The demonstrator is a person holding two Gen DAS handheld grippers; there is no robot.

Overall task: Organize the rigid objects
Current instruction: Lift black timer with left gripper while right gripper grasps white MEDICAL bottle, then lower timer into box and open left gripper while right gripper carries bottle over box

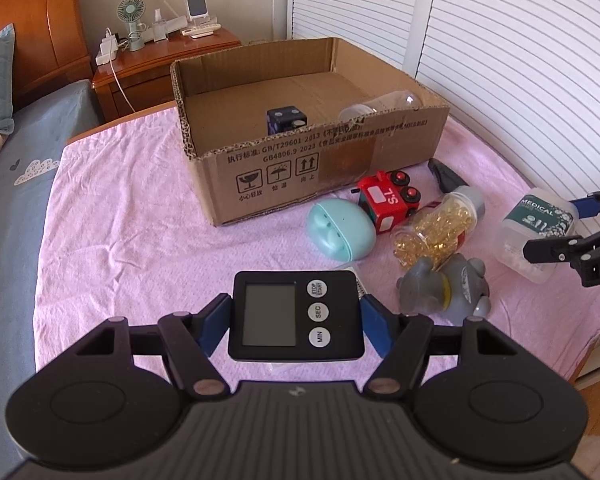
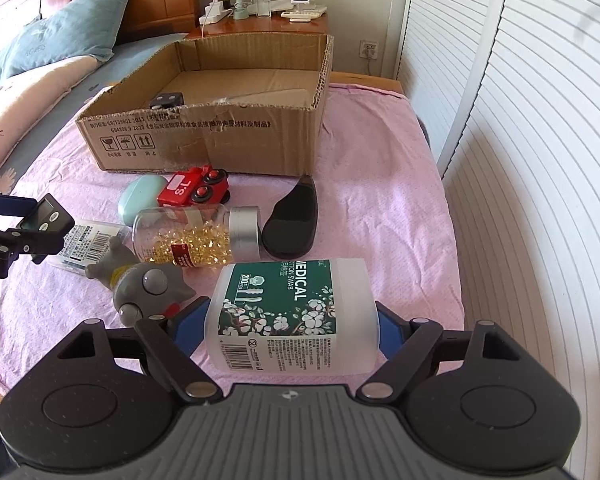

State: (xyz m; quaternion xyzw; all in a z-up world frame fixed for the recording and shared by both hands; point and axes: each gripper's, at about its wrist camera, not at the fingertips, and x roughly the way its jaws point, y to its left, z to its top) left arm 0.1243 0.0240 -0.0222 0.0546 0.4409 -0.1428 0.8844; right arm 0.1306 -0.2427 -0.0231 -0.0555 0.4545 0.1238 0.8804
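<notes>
My left gripper (image 1: 296, 322) is shut on a black digital timer (image 1: 296, 314) and holds it above the pink cloth, short of the open cardboard box (image 1: 316, 160). My right gripper (image 2: 292, 326) is shut on a white cotton swab tub (image 2: 292, 316) with a green label; the tub also shows in the left wrist view (image 1: 536, 226). The box (image 2: 204, 140) holds a dark blue cube (image 1: 286, 120) and a clear container (image 1: 380, 106).
On the cloth in front of the box lie a teal egg-shaped case (image 1: 340, 230), a red toy truck (image 1: 388, 198), a jar of gold capsules (image 1: 440, 226), a grey toy elephant (image 1: 446, 288), a black oval case (image 2: 292, 220) and a flat packet (image 2: 86, 240). A louvered wardrobe door (image 2: 540, 160) stands on the right.
</notes>
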